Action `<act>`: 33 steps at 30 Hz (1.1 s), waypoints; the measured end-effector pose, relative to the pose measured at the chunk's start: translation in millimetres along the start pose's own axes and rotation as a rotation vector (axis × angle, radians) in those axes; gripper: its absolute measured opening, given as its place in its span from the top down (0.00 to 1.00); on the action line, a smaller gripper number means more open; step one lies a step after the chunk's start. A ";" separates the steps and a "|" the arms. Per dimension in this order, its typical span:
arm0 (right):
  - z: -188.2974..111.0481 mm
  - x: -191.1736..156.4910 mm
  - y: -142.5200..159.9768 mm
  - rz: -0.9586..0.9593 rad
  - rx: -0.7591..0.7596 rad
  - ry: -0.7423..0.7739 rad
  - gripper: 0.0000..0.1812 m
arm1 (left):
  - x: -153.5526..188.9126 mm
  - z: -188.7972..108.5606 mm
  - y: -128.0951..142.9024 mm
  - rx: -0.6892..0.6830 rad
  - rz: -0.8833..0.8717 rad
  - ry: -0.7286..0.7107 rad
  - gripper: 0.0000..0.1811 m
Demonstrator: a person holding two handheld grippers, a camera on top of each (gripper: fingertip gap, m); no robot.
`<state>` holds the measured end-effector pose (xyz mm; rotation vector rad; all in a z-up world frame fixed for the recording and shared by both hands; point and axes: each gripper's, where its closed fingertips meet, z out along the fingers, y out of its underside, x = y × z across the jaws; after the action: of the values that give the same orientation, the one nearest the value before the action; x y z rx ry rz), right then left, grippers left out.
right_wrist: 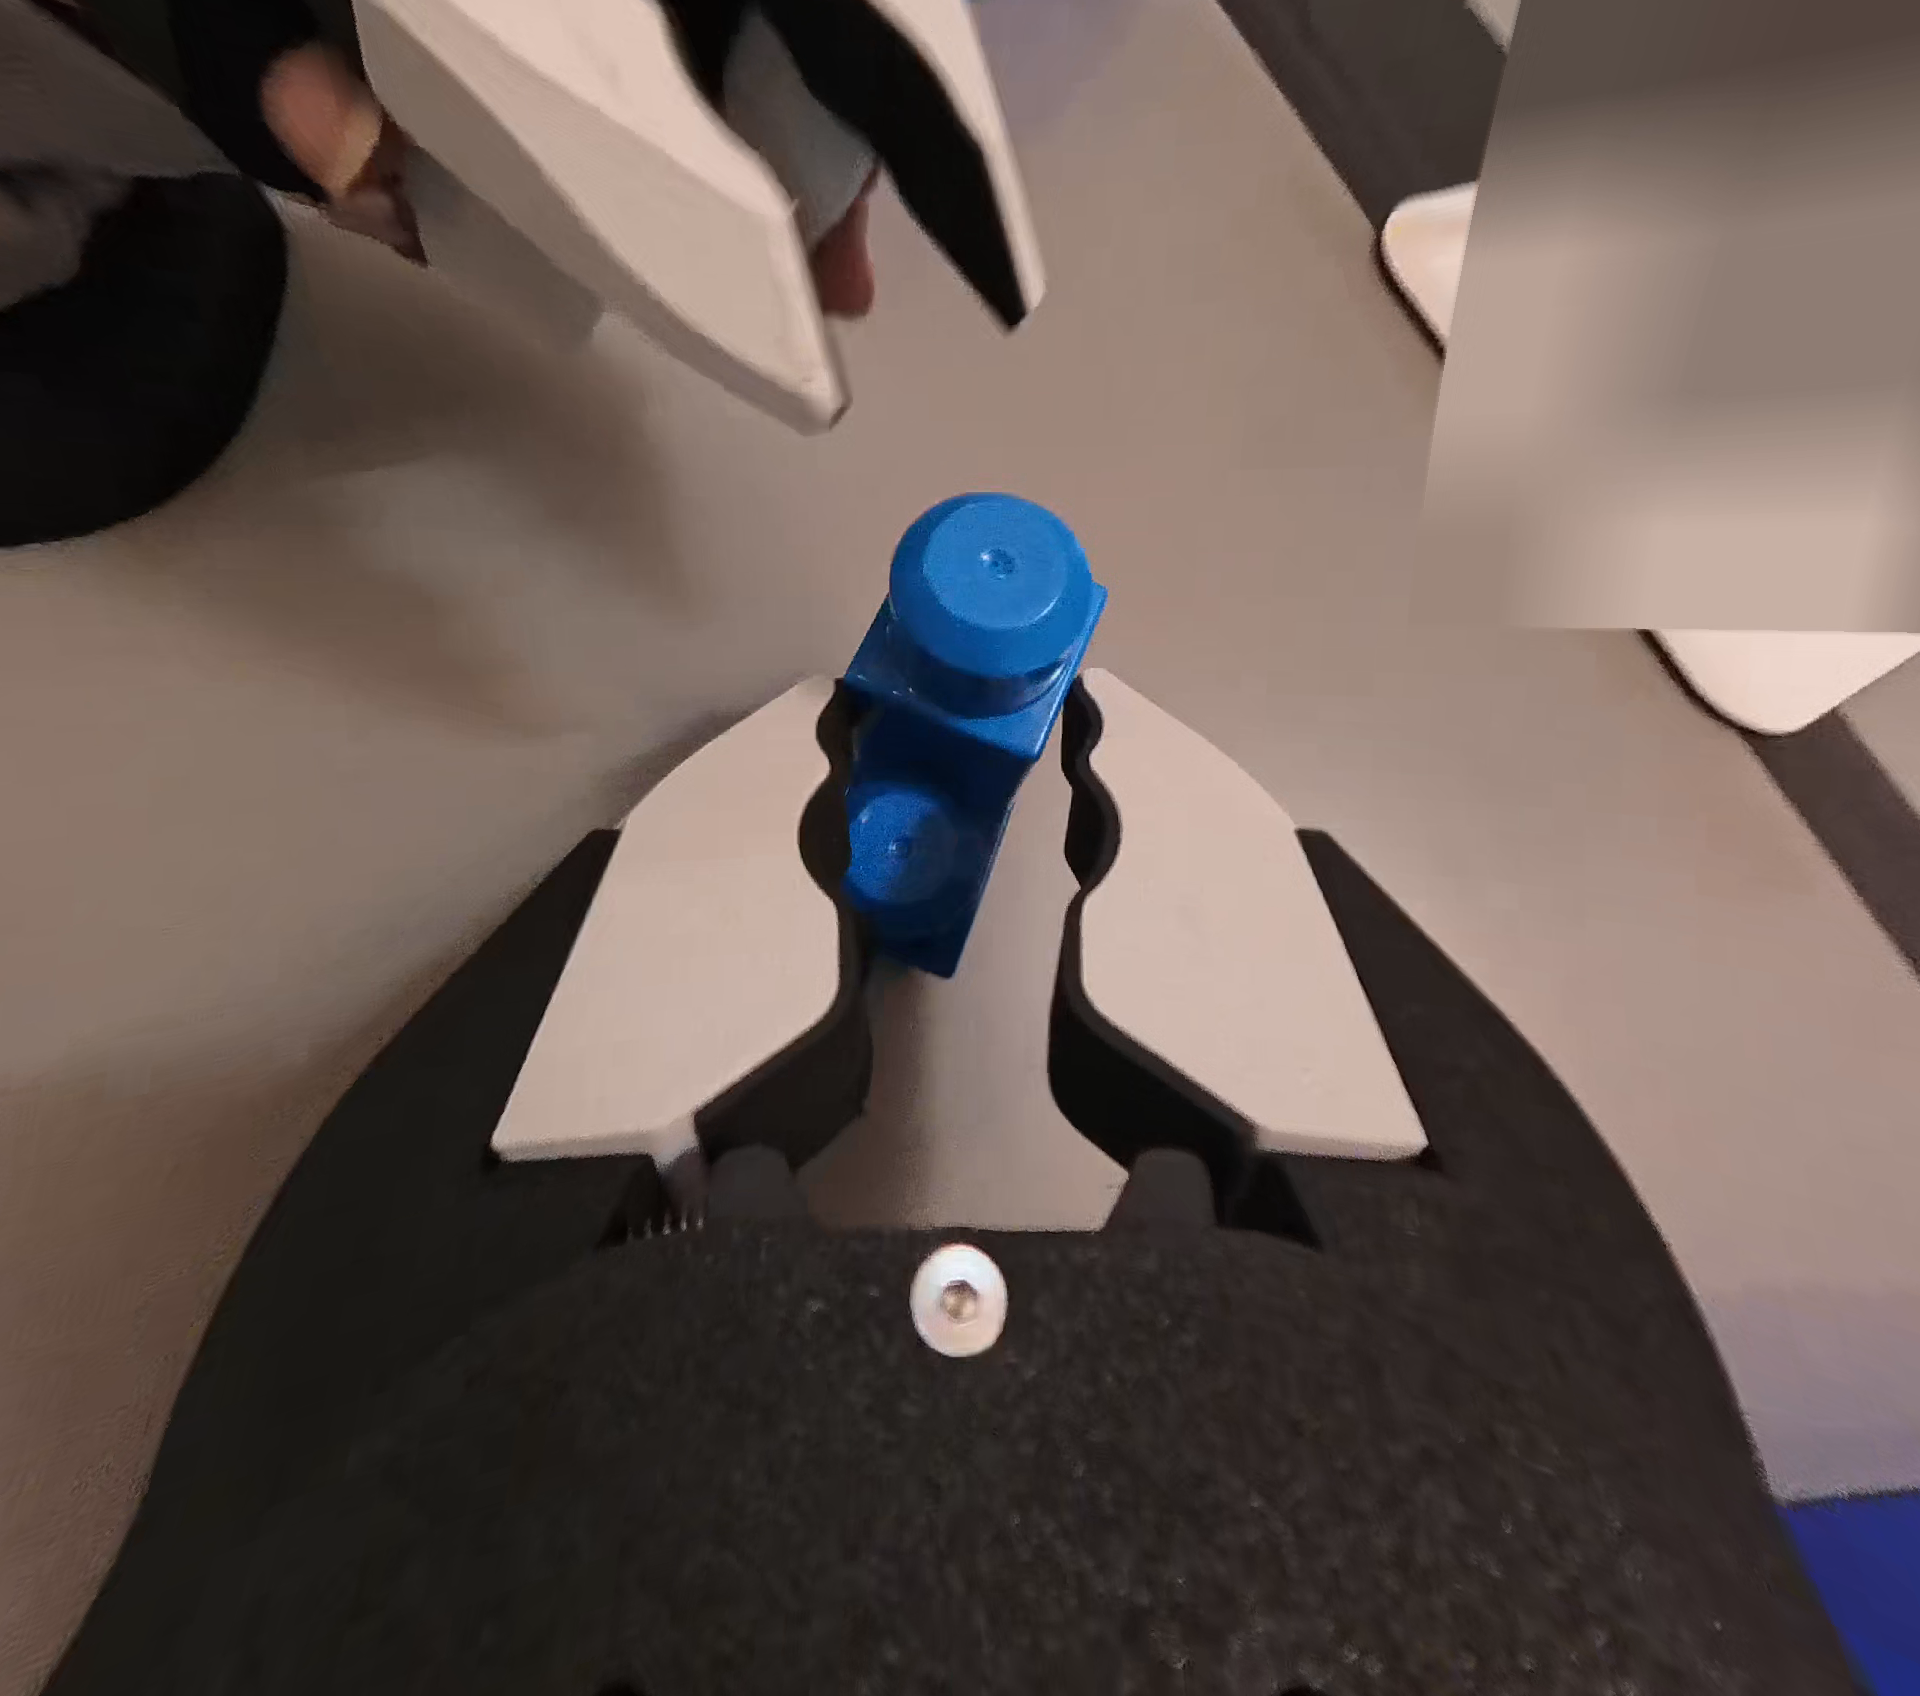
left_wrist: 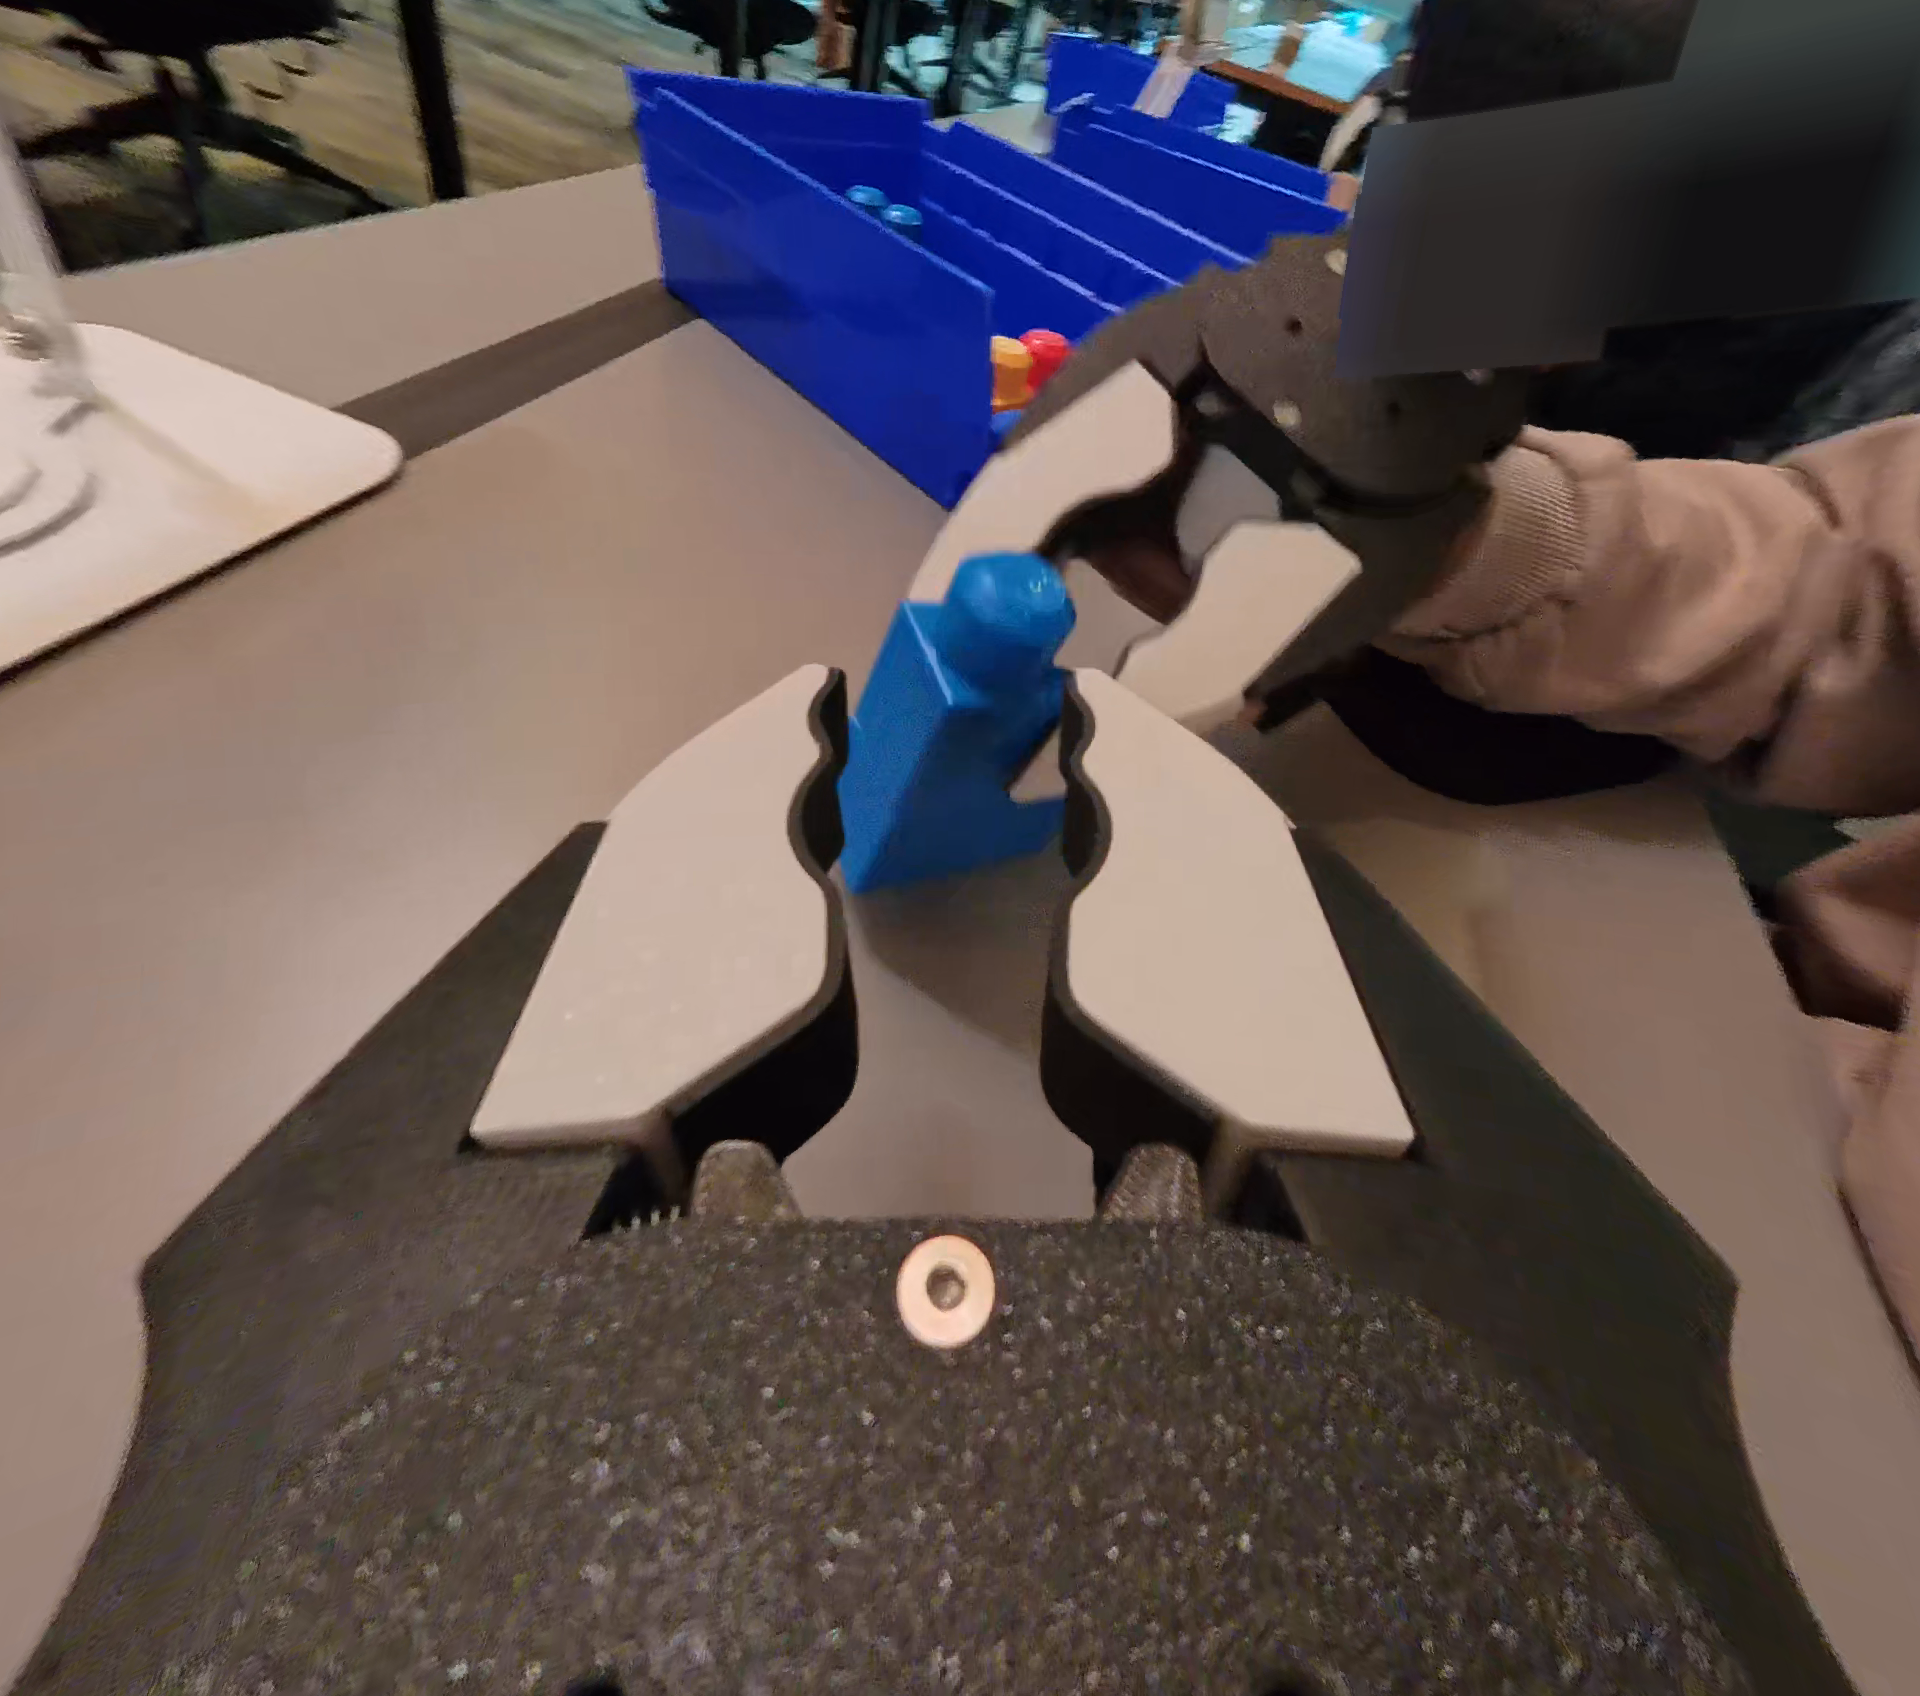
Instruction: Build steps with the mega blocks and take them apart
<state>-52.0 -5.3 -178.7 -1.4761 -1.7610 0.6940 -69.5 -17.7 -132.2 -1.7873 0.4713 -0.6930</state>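
A blue mega block piece [right_wrist: 987, 597] shows two studs at stepped heights. My right gripper [right_wrist: 956, 690] is shut on it near its top, and it hangs tilted low over the grey table [right_wrist: 312, 711]. In the left wrist view the block [left_wrist: 935, 773] lines up between my left gripper's [left_wrist: 951, 690] fingers. The right wrist view shows the left gripper [right_wrist: 925, 363] open and empty, its tips a little short of the block. The right gripper [left_wrist: 1029, 633] reaches in from the right, with its tips at the block's top stud.
A blue divided bin [left_wrist: 831, 275] stands at the back of the table and holds blue, red and orange blocks. A white flat base [left_wrist: 156, 483] lies at the left. A person's sleeve [left_wrist: 1610, 607] is at the right. Chairs and tables stand beyond.
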 end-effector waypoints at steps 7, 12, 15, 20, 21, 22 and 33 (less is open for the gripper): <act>-85.1 5.0 -69.4 0.098 0.652 -0.298 0.79 | 31.6 5.3 -12.6 0.122 -0.034 0.187 0.67; -109.7 -13.1 -84.5 0.151 0.839 -0.499 0.79 | 73.0 6.1 -38.6 0.271 -0.051 0.350 0.72; -104.3 -21.8 -84.5 0.135 0.841 -0.513 0.79 | 71.5 4.0 -40.7 0.277 -0.078 0.344 0.78; -106.8 -9.0 -79.9 0.139 0.784 -0.483 0.80 | 59.7 -5.5 -39.8 0.245 0.020 0.265 0.79; -110.4 -5.3 -80.4 0.142 0.788 -0.478 0.80 | 56.3 -5.6 -37.4 0.230 0.034 0.247 0.78; -111.8 -2.6 -79.8 0.142 0.781 -0.470 0.80 | 53.6 -5.3 -34.8 0.216 0.045 0.235 0.79; -104.0 -6.7 -75.2 0.110 0.699 -0.456 0.83 | 56.7 0.0 -24.1 0.151 0.091 0.239 0.79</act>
<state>-12.1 -31.6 -59.3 -0.9722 -1.5021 1.6095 -27.6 -45.5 -96.7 -1.5399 0.6391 -0.8595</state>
